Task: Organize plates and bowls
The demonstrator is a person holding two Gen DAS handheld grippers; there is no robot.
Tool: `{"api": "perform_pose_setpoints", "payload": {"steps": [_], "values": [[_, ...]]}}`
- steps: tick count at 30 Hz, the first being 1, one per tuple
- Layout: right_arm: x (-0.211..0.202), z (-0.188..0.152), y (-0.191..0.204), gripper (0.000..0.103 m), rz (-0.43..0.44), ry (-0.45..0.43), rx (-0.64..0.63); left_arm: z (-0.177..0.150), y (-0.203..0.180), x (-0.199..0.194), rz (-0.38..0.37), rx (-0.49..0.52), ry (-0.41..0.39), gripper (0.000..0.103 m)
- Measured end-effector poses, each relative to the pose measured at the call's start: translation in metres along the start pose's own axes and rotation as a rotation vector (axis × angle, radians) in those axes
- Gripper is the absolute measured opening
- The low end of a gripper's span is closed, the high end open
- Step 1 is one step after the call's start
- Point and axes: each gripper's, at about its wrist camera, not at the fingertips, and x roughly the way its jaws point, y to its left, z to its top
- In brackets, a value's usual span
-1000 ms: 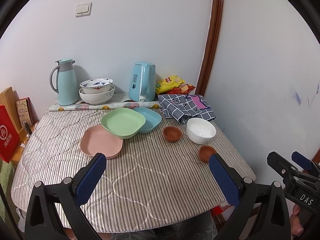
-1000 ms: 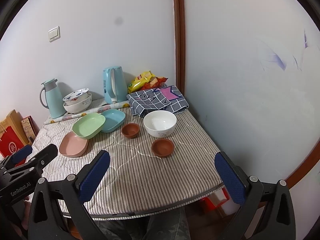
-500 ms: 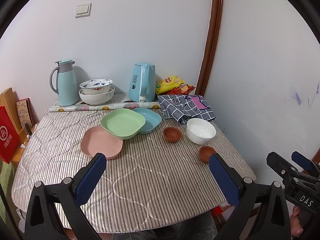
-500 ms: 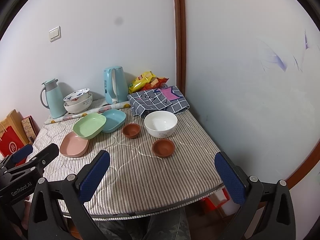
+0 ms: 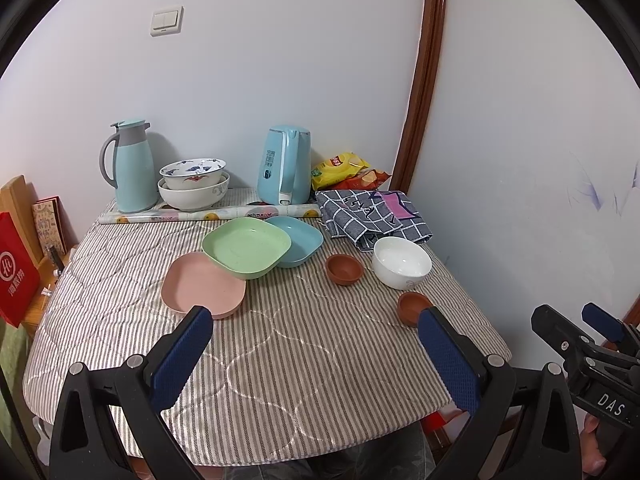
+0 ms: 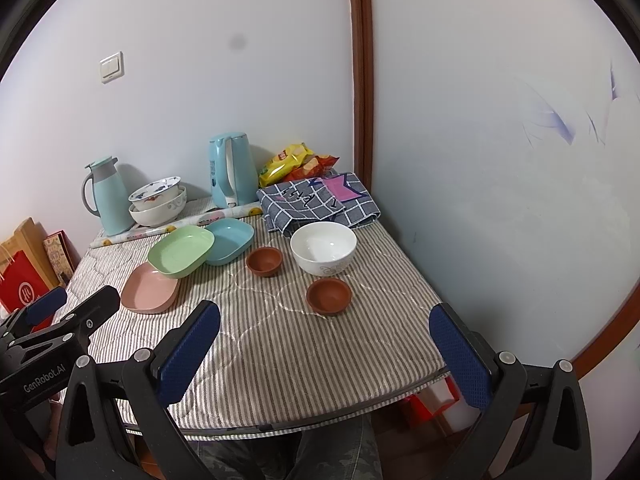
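Note:
On the striped table (image 5: pixel 280 360) lie a pink plate (image 5: pixel 202 285), a green plate (image 5: pixel 246 247) overlapping it, and a blue plate (image 5: pixel 296 240) behind. A white bowl (image 5: pixel 401 262) and two small brown bowls (image 5: pixel 343 269) (image 5: pixel 414 305) sit to the right. In the right wrist view the same show: pink plate (image 6: pixel 150 289), green plate (image 6: pixel 181 251), blue plate (image 6: pixel 230 240), white bowl (image 6: pixel 323 247), brown bowls (image 6: pixel 264 261) (image 6: pixel 329 295). My left gripper (image 5: pixel 312 344) is open and empty over the near table edge. My right gripper (image 6: pixel 324 340) is open and empty, also at the near edge.
At the back stand a thermos (image 5: pixel 130 164), two stacked patterned bowls (image 5: pixel 194 188), a blue kettle (image 5: pixel 284 170), snack bags (image 5: pixel 344 166), a checked cloth (image 5: pixel 372 216) and a rolled sheet (image 5: pixel 208 214). Walls close the back and right. A red bag (image 5: pixel 16 268) stands left.
Both grippers have drifted very slightly toward the table; nothing on the table has moved.

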Motion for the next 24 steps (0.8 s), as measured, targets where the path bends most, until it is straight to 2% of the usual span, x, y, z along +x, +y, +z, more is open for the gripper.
{"api": "perform_pose_setpoints", "payload": {"steps": [24], "values": [[-0.004,-0.0012,0.0012,0.103,0.001,-0.006,-0.004,-0.0016,0.0005,-0.0026,-0.005,-0.003,-0.003,0.103]]}}
